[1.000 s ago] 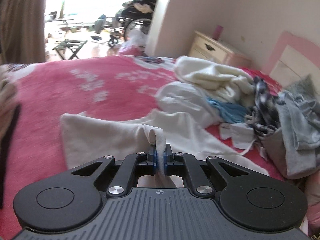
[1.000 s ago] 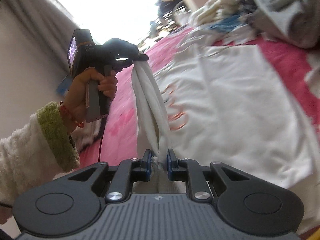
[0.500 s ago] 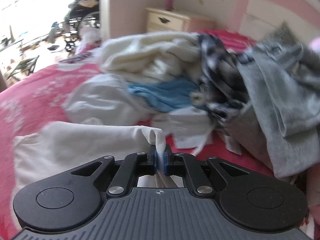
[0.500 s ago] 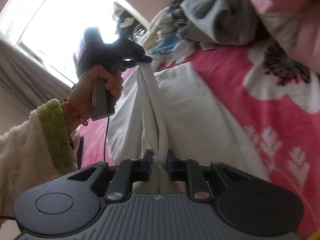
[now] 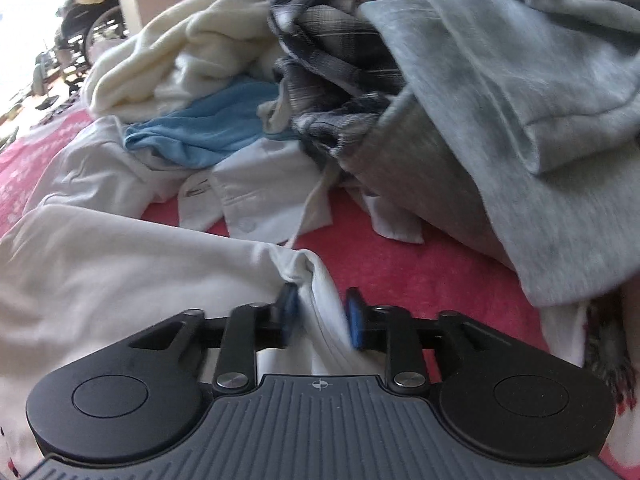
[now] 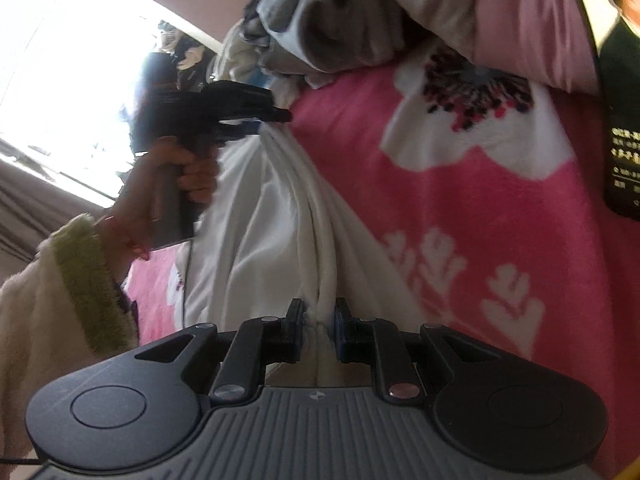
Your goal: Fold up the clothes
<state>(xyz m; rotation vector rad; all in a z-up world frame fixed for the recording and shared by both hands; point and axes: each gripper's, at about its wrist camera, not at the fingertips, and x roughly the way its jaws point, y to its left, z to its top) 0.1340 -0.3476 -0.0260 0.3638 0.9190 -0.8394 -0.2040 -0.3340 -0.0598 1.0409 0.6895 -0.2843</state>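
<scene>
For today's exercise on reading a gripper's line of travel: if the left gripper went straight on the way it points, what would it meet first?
The left gripper already has the white garment between its open fingers. Beyond that lies bare pink bedspread, then probably the white shirt at the edge of the clothes pile, though depth is unclear.

Wheelchair (image 5: 86, 28) cut off, overexposed

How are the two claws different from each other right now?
The left claw has its jaws spread, with the white garment lying loose between them. The right claw has narrower jaws that pinch a bunched fold of it. The left claw faces the heap of clothes, while the right claw looks along the pink blanket. Both are black and meet the same garment.
</scene>
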